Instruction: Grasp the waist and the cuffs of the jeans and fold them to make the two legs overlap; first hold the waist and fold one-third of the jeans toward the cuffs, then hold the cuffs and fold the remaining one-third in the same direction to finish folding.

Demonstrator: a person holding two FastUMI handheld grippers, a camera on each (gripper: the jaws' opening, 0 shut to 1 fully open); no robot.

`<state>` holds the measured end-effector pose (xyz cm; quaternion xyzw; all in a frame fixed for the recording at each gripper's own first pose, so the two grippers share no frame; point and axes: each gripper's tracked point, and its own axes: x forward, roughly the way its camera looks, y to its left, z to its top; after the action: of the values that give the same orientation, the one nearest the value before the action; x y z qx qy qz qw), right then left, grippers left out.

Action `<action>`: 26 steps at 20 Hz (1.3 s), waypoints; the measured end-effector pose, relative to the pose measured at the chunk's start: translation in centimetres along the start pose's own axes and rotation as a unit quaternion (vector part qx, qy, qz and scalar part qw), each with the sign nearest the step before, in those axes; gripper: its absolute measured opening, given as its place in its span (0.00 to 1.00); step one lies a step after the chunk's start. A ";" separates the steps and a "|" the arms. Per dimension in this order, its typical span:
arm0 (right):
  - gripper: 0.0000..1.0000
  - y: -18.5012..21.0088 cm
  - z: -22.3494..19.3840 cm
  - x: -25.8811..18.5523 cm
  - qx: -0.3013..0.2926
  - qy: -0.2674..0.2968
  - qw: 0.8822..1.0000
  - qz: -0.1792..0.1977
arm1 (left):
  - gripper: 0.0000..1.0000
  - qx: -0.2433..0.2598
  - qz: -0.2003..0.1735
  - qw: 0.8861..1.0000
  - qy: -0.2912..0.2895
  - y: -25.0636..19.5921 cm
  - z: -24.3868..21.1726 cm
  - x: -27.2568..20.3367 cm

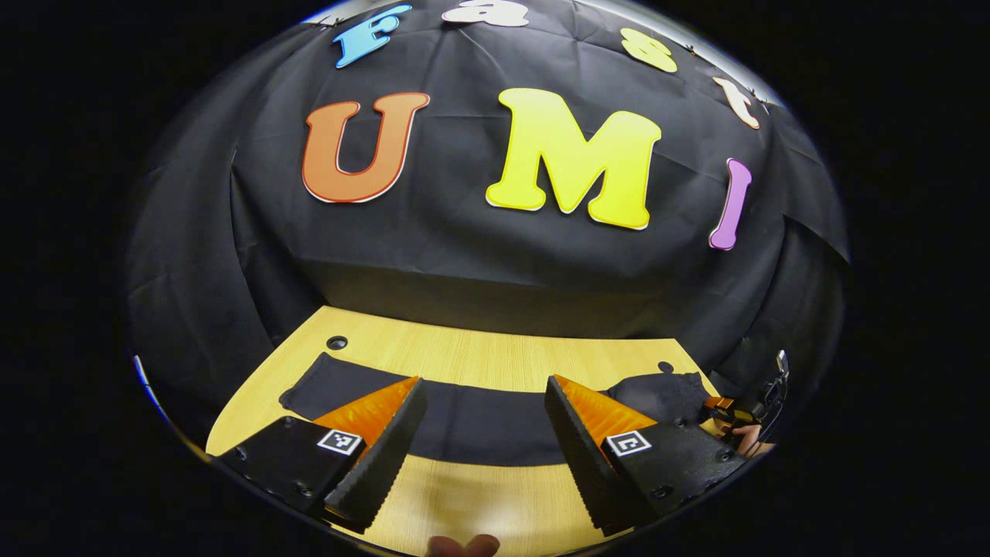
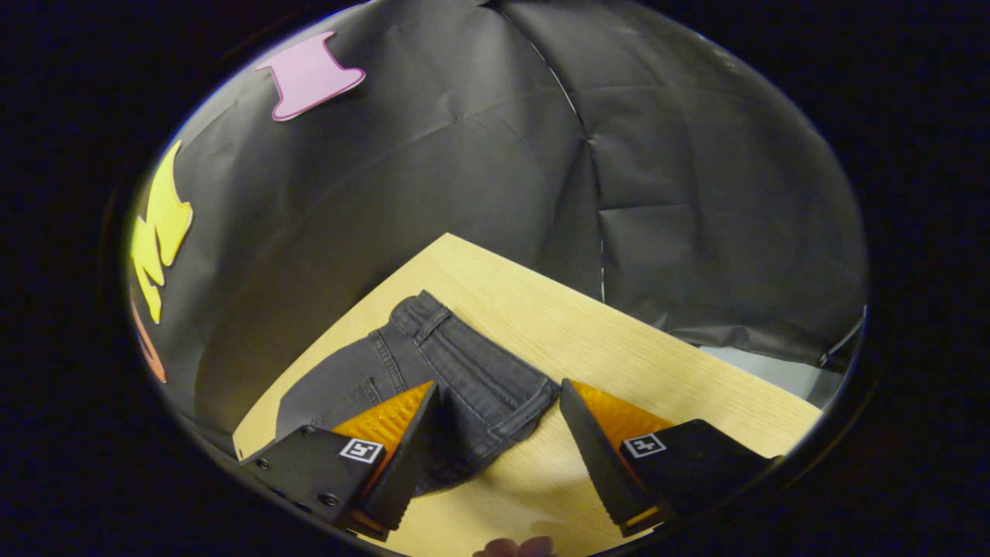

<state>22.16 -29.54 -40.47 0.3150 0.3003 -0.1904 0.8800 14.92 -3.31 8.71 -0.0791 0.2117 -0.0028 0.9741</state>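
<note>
Dark jeans (image 1: 464, 422) lie flat across a wooden table (image 1: 495, 360), both grippers poised above them.

The left gripper (image 1: 483, 452) hangs wide open over the legs; the right gripper (image 2: 499, 456), equally wide, hovers at the waistband (image 2: 464, 363), gripping nothing.
</note>
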 end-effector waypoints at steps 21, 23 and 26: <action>0.05 20.6 5.9 -13.4 -0.188 -0.058 0.973 0.117 | 0.99 -0.126 0.054 0.990 -0.030 9.3 -2.6 -5.0; 0.09 25.8 3.9 -15.0 -0.209 -0.055 0.964 0.157 | 0.99 -0.146 0.062 0.987 -0.033 11.1 -3.2 -5.9; 0.05 32.3 -0.7 -17.8 -0.236 -0.045 0.948 0.208 | 0.99 -0.169 0.082 0.982 -0.033 14.4 -4.4 -7.7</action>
<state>25.48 -2.95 -15.13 0.1445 0.2246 0.0591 0.9619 5.69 10.58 5.65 -0.2247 0.1827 0.1157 0.9501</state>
